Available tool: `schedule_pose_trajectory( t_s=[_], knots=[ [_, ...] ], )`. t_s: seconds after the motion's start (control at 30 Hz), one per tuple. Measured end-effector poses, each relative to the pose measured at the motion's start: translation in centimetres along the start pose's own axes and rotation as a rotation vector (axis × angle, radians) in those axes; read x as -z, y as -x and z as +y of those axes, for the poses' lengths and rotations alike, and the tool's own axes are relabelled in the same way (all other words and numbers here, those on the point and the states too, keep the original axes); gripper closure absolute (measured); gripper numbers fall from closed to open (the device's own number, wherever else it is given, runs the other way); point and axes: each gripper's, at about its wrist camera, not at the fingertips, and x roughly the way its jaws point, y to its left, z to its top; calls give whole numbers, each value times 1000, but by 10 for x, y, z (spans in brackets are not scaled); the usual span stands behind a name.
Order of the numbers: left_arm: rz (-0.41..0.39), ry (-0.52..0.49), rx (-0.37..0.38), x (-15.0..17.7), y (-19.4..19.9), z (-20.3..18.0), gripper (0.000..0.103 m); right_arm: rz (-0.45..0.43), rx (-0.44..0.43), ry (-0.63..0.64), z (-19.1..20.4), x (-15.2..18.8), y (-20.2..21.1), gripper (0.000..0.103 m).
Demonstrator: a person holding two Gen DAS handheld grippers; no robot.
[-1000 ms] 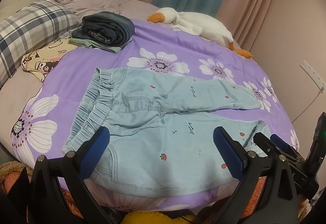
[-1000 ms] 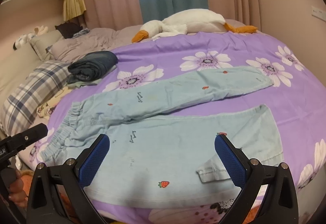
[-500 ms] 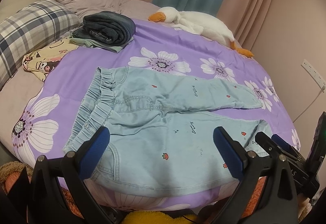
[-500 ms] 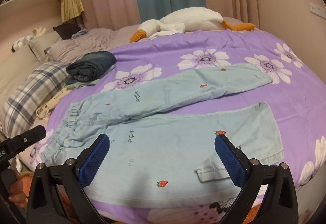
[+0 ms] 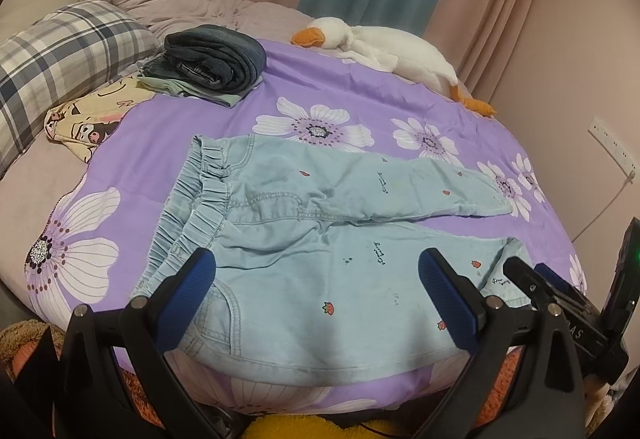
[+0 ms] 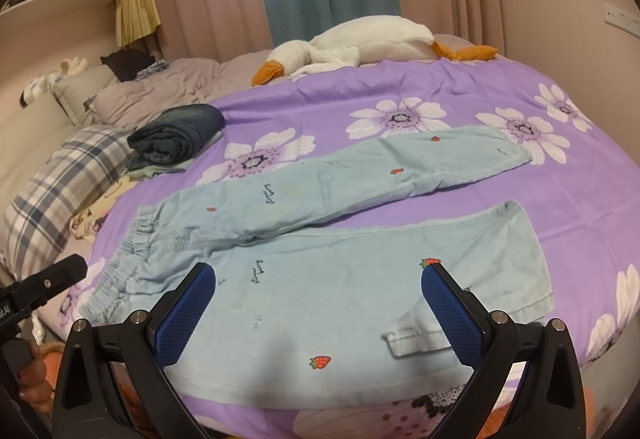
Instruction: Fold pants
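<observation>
Purple flowered bedspread point(image 5: 224, 127) carries the light-blue pants point(image 5: 320, 239), spread flat nearer me than the plush goose point(image 5: 384, 51), legs parted, ready for folding. I hold left gripper point(image 5: 320, 291) and right gripper point(image 6: 318, 303) wide apart, empty, over the near leg.

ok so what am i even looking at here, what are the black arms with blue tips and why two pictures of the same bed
There is no robot. A person holds a hand-held two-finger gripper in each hand, and each gripper carries a wide-angle camera looking along its fingers. One picture is from the left gripper, the other from the right gripper. The blue tips are the finger pads. Both grippers are open and hold nothing. Spread flat on the purple flowered bedspread is a pair of light blue pants with small strawberries, waiting to be folded. Further back lie a stack of folded clothes, a plaid pillow and a plush goose.
</observation>
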Motion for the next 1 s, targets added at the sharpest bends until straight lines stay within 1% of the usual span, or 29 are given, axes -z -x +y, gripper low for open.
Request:
schedule_pose_trajectory(
  t_s=[0.07, 0.13, 0.47, 0.57, 1.0],
  knots=[
    [1, 8, 0, 0, -1, 2, 2, 8, 2, 3, 1, 2, 0, 0],
    [2, 3, -5, 1, -3, 2, 5, 18, 5, 5, 2, 2, -1, 0],
    [23, -6, -41, 2, -8, 3, 5, 24, -16, 10, 8, -2, -9, 0],
    [41, -13, -38, 2, -12, 1, 5, 38, -21, 7, 9, -1, -12, 0],
    [98, -36, -37, 5, -26, -7, 5, 49, -13, -34, -1, -2, -13, 1]
  ],
)
